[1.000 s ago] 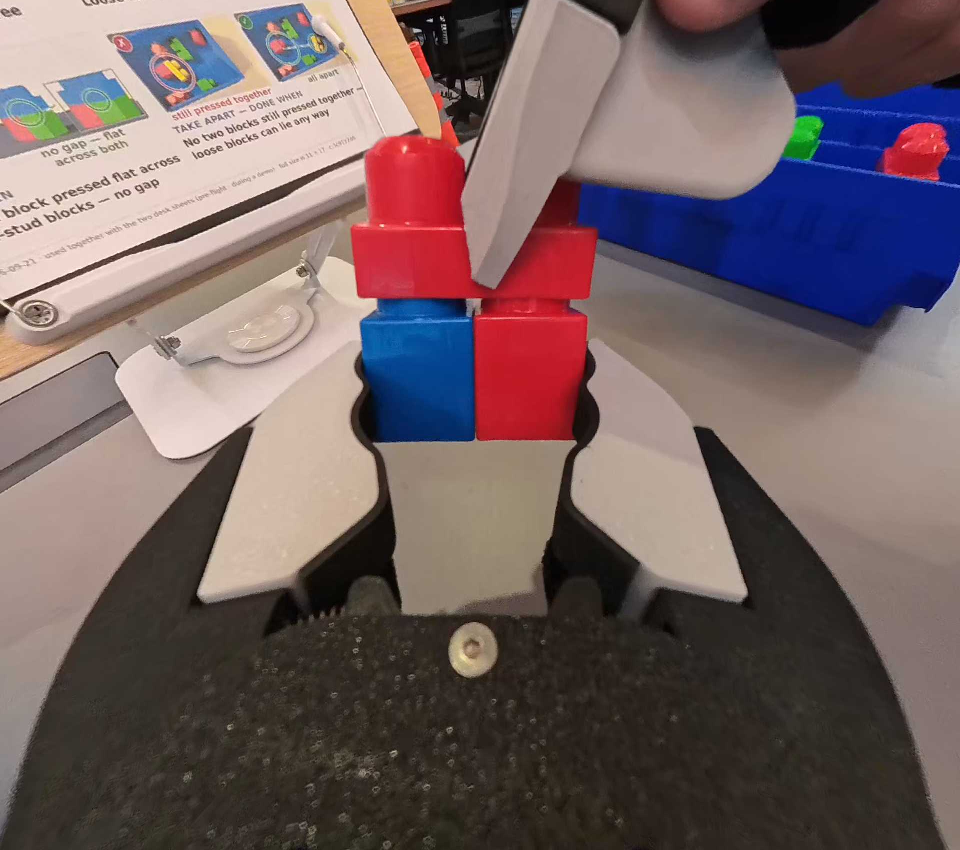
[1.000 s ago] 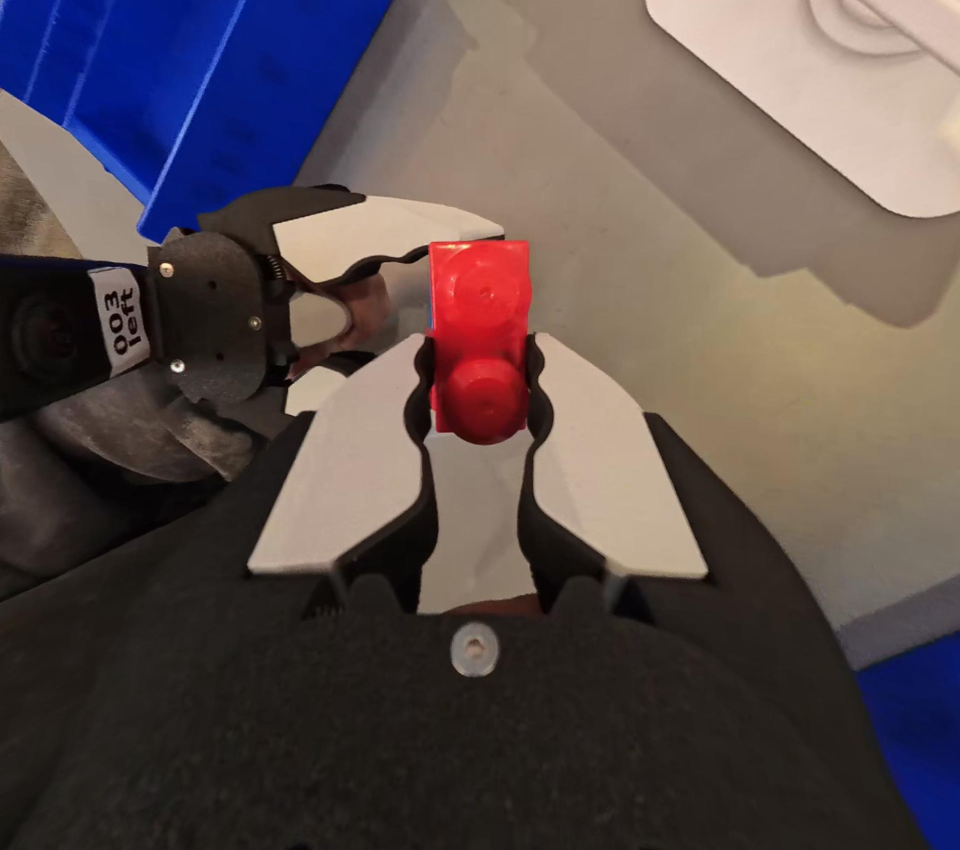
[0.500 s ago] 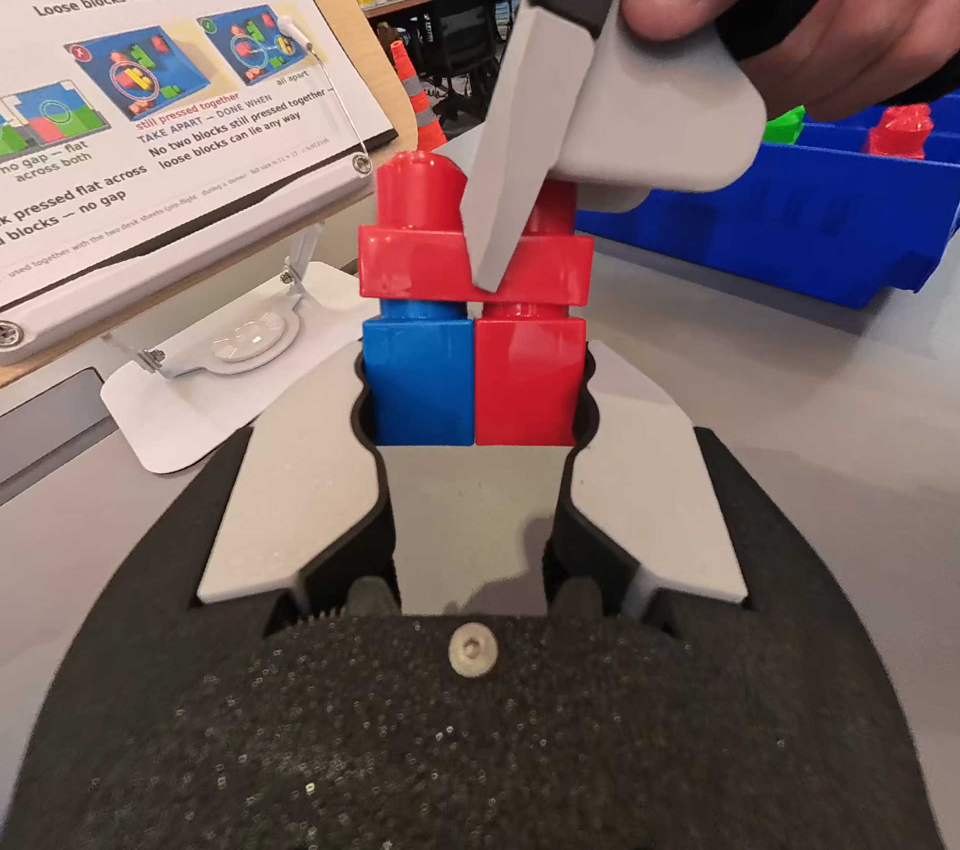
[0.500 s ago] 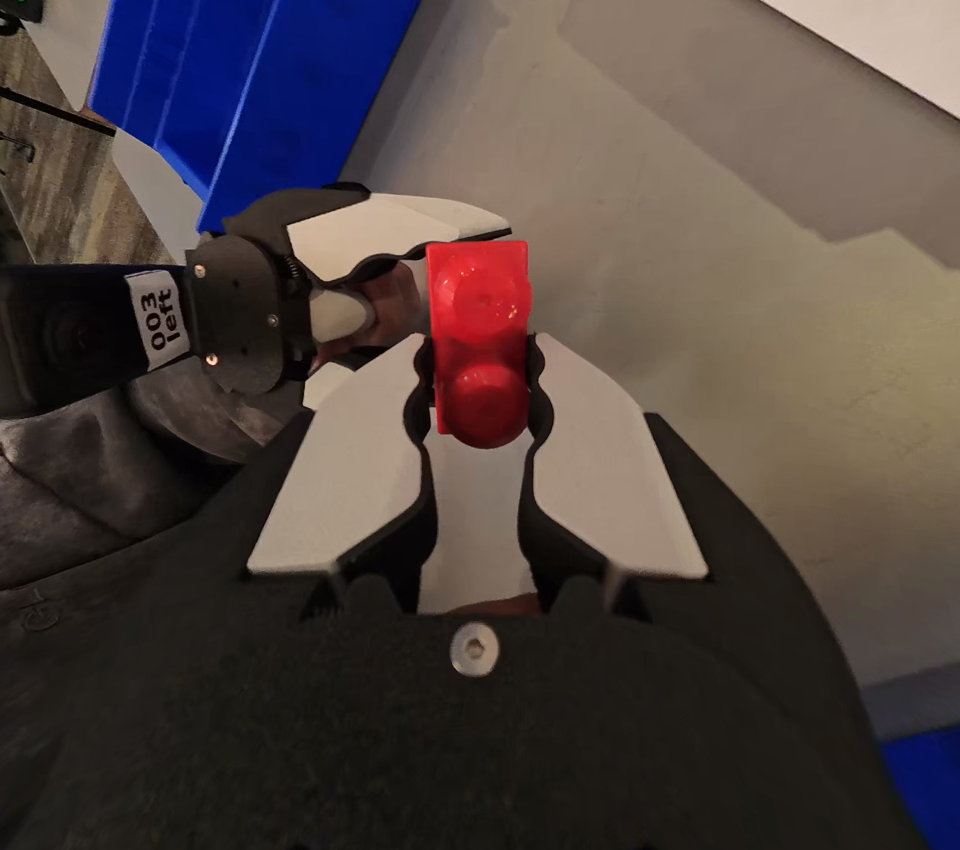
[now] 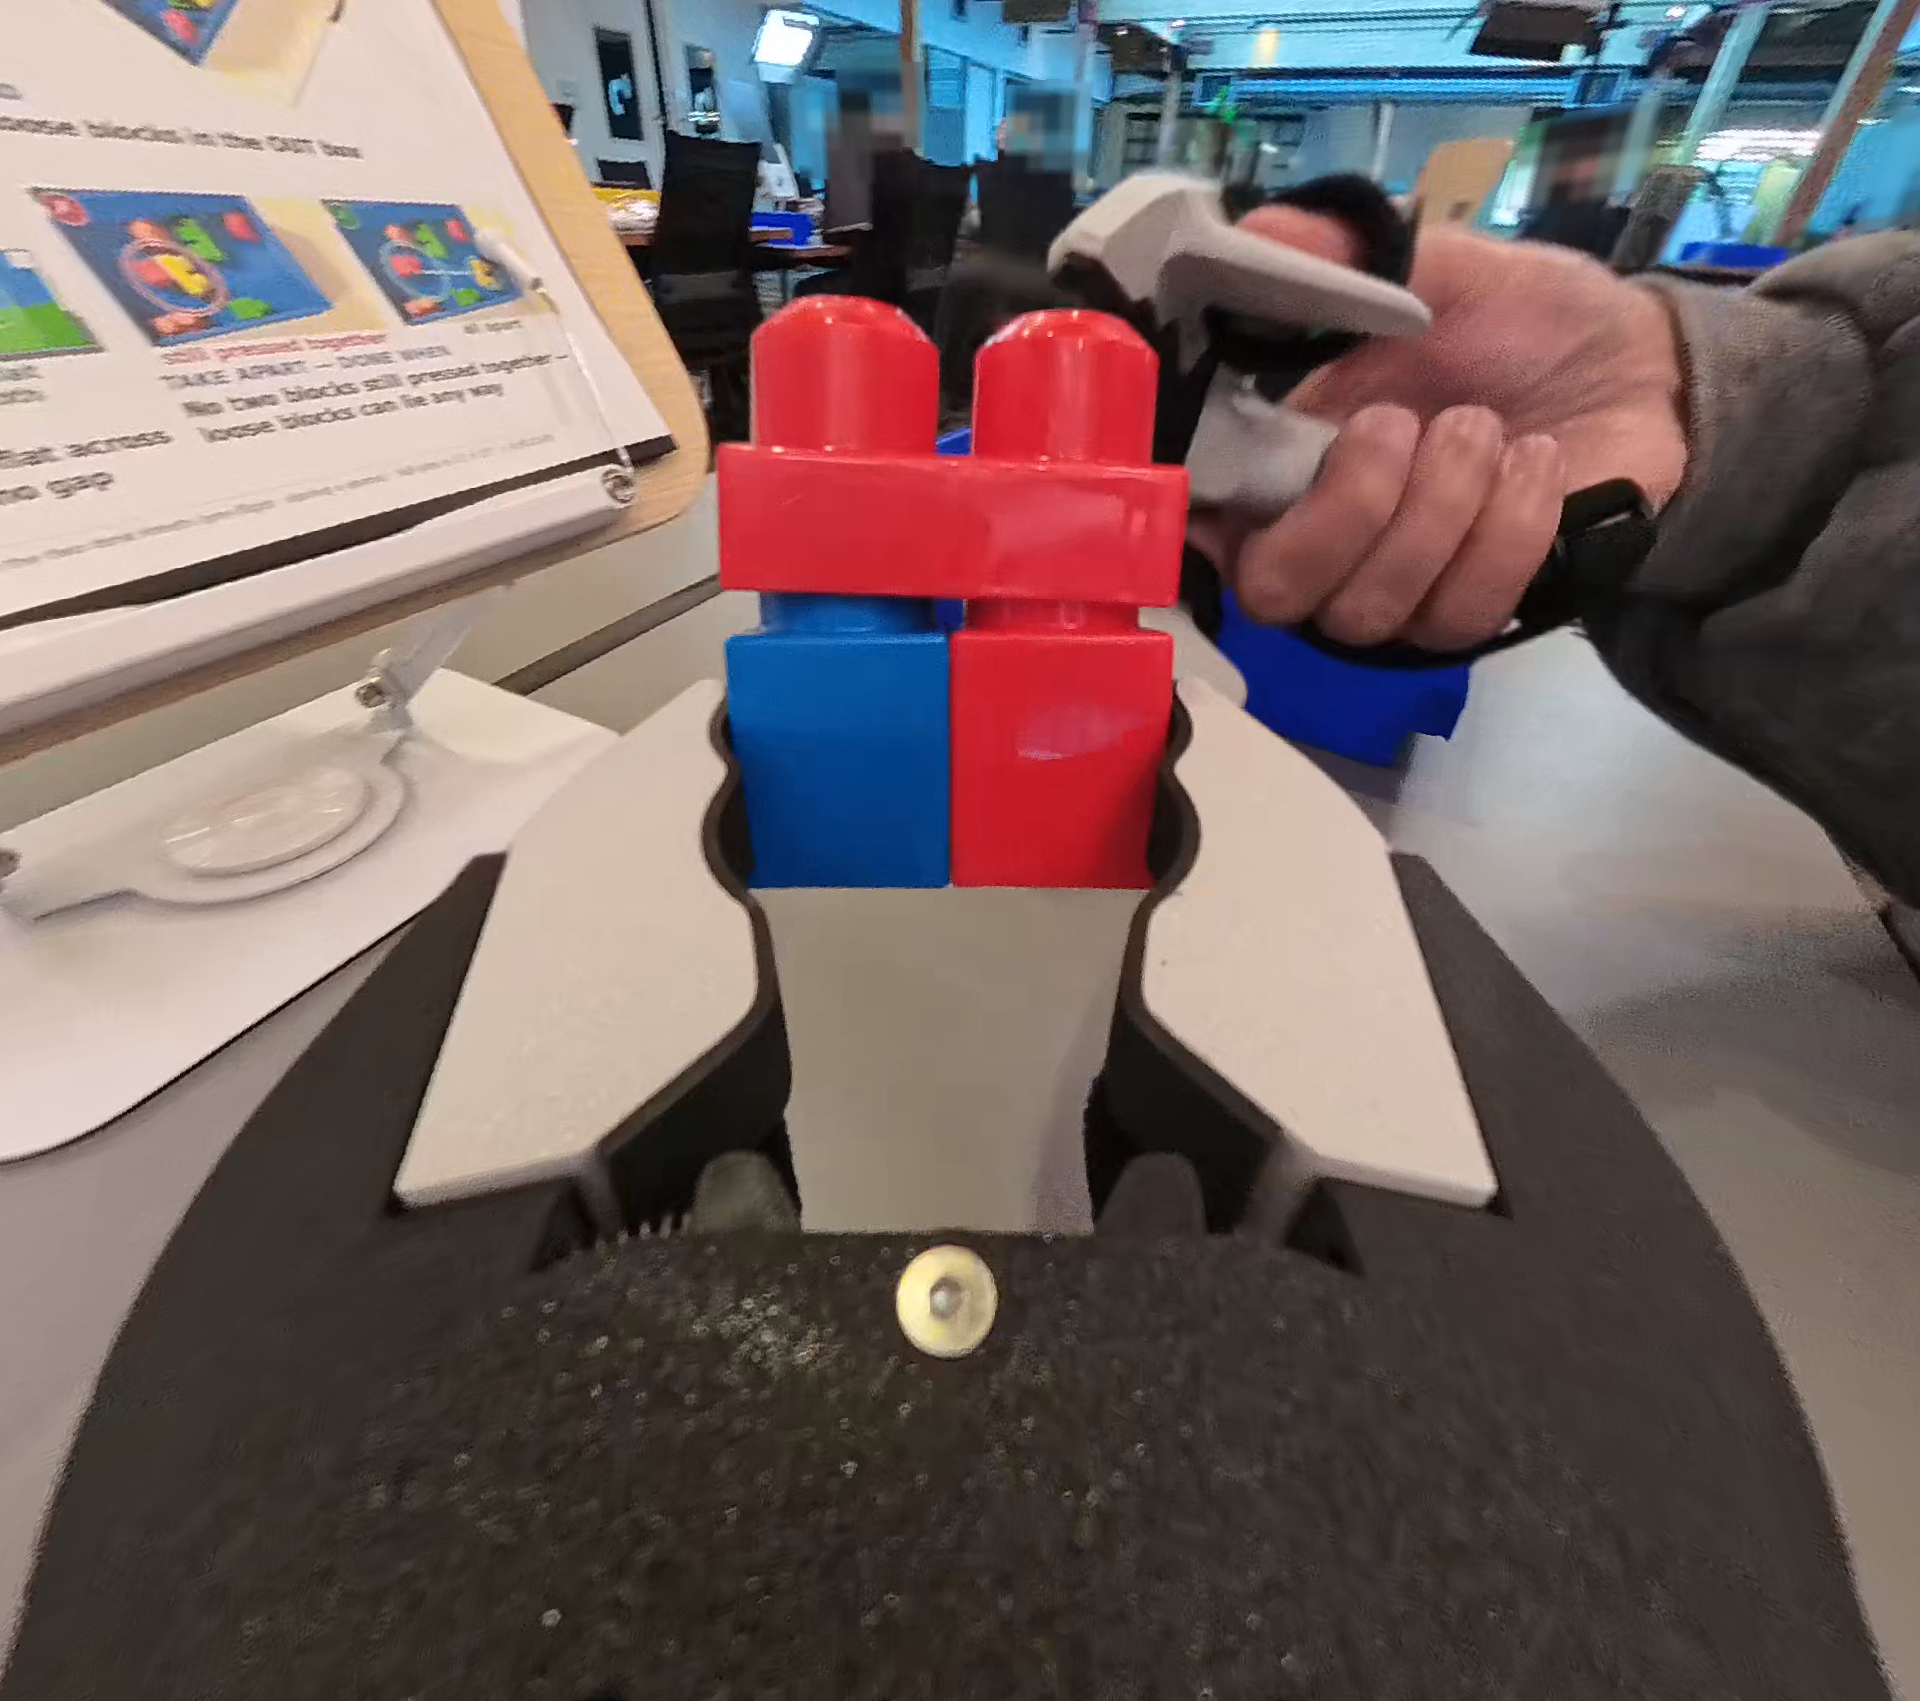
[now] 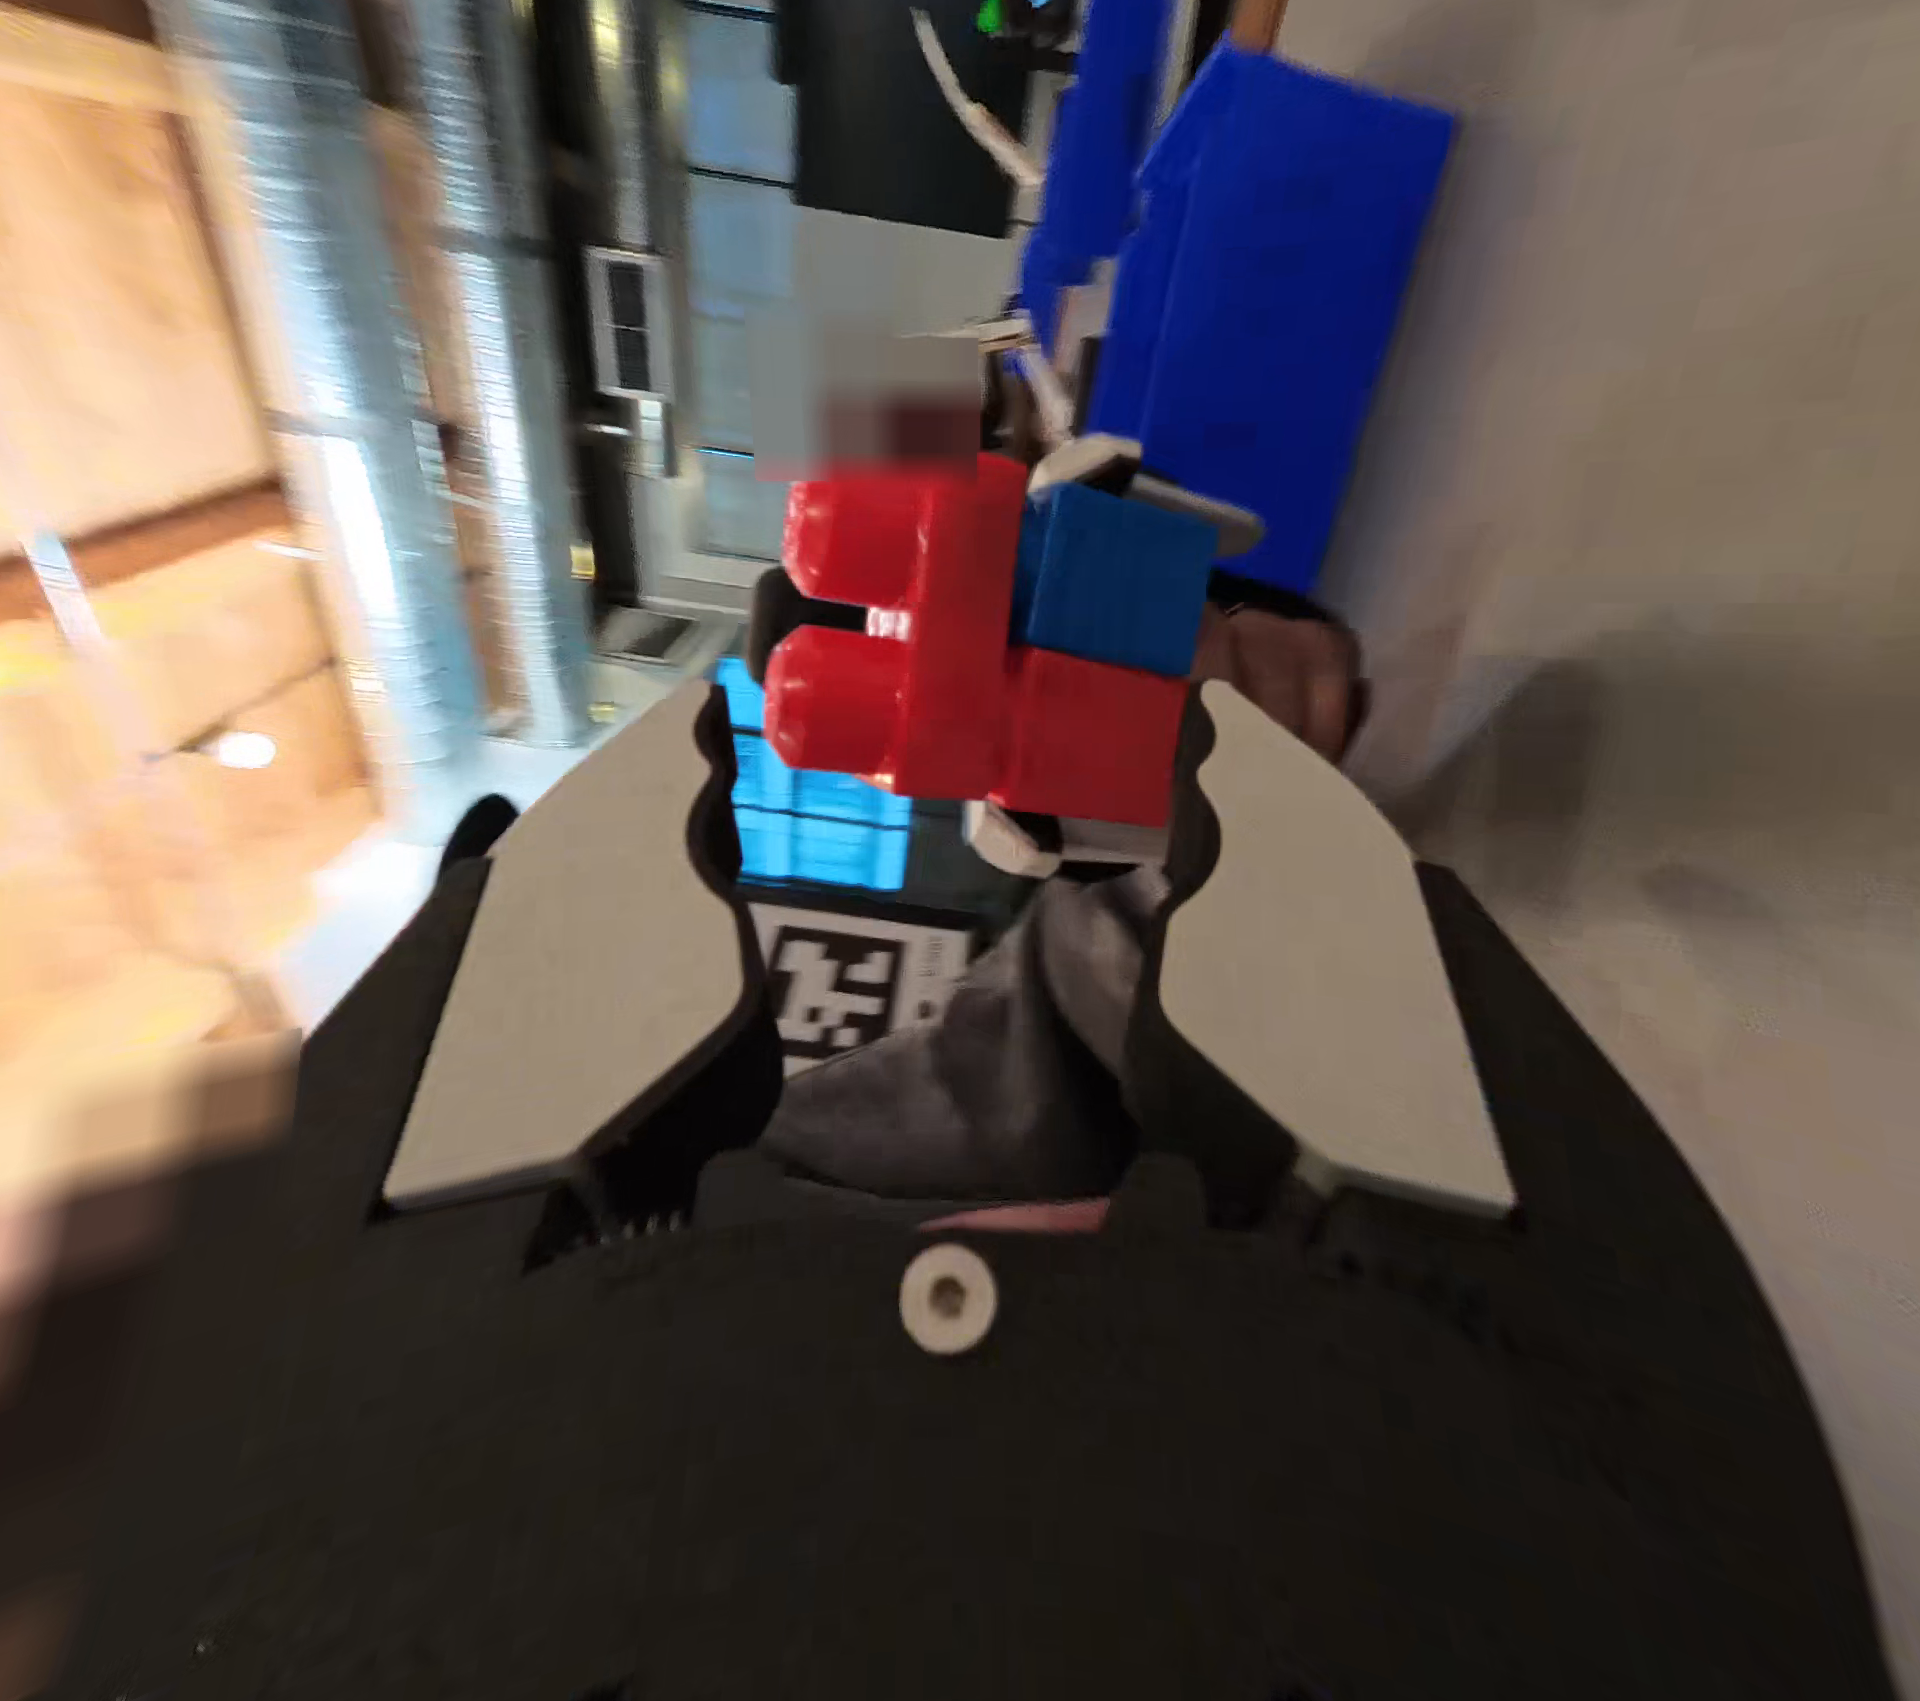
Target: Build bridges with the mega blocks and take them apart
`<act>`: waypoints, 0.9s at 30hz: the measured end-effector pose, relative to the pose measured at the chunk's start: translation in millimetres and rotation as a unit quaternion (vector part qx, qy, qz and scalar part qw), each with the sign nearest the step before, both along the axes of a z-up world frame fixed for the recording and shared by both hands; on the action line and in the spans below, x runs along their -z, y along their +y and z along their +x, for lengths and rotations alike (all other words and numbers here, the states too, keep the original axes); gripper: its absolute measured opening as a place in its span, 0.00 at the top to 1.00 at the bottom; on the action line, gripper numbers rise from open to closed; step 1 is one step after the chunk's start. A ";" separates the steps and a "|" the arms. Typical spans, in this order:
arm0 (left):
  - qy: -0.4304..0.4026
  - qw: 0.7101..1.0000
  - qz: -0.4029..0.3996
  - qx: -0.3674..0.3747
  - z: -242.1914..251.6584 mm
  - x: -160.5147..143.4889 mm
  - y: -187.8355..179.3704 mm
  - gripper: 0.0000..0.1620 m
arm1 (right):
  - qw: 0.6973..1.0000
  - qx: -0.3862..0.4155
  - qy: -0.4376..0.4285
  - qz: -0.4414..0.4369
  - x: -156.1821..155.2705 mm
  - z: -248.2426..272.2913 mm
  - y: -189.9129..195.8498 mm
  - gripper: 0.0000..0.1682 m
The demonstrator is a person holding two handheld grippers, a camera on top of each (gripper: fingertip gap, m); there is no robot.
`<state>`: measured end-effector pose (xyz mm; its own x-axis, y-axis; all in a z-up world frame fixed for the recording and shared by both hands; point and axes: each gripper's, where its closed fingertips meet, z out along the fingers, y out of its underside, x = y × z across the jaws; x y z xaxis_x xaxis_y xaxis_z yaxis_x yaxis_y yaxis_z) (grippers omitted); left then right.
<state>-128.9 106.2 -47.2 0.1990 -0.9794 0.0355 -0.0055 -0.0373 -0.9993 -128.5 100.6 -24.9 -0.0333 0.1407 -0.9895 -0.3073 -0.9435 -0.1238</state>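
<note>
My left gripper (image 5: pixel 951 716) is shut on the two lower blocks of a small bridge, a blue block (image 5: pixel 836 758) and a red block (image 5: pixel 1060 758) side by side. A red two-stud block (image 5: pixel 951 524) sits pressed across both tops. My right gripper (image 6: pixel 951 716) is open and empty, rolled on its side. It shows in the left wrist view (image 5: pixel 1195 363), held by a hand, to the right of the bridge and apart from it. In the blurred right wrist view the bridge (image 6: pixel 945 643) lies sideways beyond my fingertips, between the left gripper's fingers (image 6: pixel 1195 508).
An instruction board (image 5: pixel 260 301) on a white stand base (image 5: pixel 208 872) stands at the left. A blue bin (image 5: pixel 1340 706) sits on the grey table behind the hand, and shows in the right wrist view (image 6: pixel 1268 301). An office room lies beyond.
My right gripper has let go of the top red block, opened, and swung away to the right, rolling sideways. My left gripper still holds the bridge and has tilted upward.
</note>
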 end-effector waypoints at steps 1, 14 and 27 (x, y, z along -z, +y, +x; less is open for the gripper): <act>0.000 1.000 0.007 0.010 1.4 0.2 -2.3 0.54 | 1.000 -0.009 0.026 -0.010 2.9 -4.2 -5.2 0.51; 0.023 0.995 0.036 0.087 17.6 16.1 -28.0 0.54 | 0.988 -0.086 0.130 -0.002 9.3 -23.8 -39.0 0.43; 0.053 0.996 0.046 0.049 17.0 23.8 -18.0 0.54 | 0.988 -0.094 0.122 0.025 13.1 -31.1 -34.2 0.44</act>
